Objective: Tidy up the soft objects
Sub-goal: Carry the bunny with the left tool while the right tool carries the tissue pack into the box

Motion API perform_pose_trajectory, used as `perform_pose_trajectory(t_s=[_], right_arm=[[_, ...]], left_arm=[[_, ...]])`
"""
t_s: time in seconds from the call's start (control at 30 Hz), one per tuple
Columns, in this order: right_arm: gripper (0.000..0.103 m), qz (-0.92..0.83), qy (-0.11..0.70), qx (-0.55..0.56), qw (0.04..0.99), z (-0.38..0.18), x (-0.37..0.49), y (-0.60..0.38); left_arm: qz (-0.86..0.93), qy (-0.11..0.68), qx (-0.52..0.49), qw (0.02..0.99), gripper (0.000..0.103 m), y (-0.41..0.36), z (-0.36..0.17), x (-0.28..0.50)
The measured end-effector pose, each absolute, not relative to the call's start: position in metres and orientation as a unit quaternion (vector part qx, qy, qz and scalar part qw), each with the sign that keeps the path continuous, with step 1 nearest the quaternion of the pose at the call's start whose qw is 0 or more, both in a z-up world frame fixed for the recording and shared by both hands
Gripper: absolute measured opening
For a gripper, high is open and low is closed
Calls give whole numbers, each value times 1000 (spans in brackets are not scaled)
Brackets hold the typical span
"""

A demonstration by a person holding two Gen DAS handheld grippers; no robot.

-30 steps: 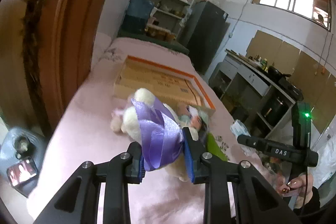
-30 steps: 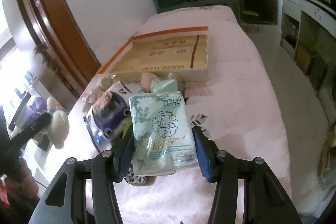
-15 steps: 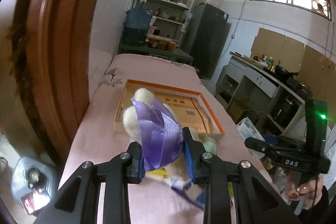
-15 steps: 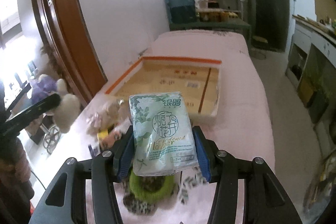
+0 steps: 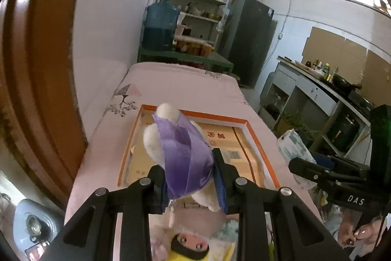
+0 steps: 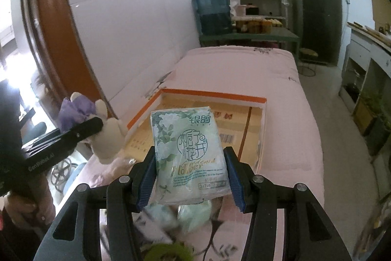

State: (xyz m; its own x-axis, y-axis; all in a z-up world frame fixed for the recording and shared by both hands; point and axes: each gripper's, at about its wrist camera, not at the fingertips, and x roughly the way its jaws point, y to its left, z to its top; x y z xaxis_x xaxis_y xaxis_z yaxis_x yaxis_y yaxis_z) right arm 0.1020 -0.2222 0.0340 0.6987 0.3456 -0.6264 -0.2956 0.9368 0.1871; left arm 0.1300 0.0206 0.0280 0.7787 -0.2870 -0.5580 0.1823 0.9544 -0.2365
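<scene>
My left gripper [image 5: 191,179] is shut on a white plush toy with a purple ribbon [image 5: 183,151], held in the air over the near end of the shallow cardboard box with orange edges [image 5: 266,158]. In the right wrist view the same toy [image 6: 102,131] hangs at the left in that gripper. My right gripper [image 6: 190,177] is shut on a green-and-white tissue pack [image 6: 189,153], upright, above the box's [image 6: 215,94] near edge. Below the grippers lie more soft things: a doll with a dark-haired face [image 5: 190,245] and a pale green item [image 6: 193,212].
The pink-covered table [image 6: 281,80] runs away from me, with a white wall and brown door frame [image 5: 36,65] on the left. A blue water jug [image 6: 212,9], shelves and a dark fridge [image 5: 246,40] stand beyond it. A kitchen counter [image 5: 317,89] lines the right side.
Both grippers moved forward and up toward the cardboard box, each keeping its load. The pile of soft objects slid down to the bottom of both views.
</scene>
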Motion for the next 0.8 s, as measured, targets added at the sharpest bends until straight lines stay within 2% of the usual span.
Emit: perform_pose_trajectory(t_s=[0.47,0.8], right_arm=[[55,160,411,32,897,-14,184,-211],[54,132,455,14,880,-55,207,-204]], left_arm=[[-118,399,-63,907,30,-1,-12,217],[-115,439,-84,887,30,-4,-45,237]])
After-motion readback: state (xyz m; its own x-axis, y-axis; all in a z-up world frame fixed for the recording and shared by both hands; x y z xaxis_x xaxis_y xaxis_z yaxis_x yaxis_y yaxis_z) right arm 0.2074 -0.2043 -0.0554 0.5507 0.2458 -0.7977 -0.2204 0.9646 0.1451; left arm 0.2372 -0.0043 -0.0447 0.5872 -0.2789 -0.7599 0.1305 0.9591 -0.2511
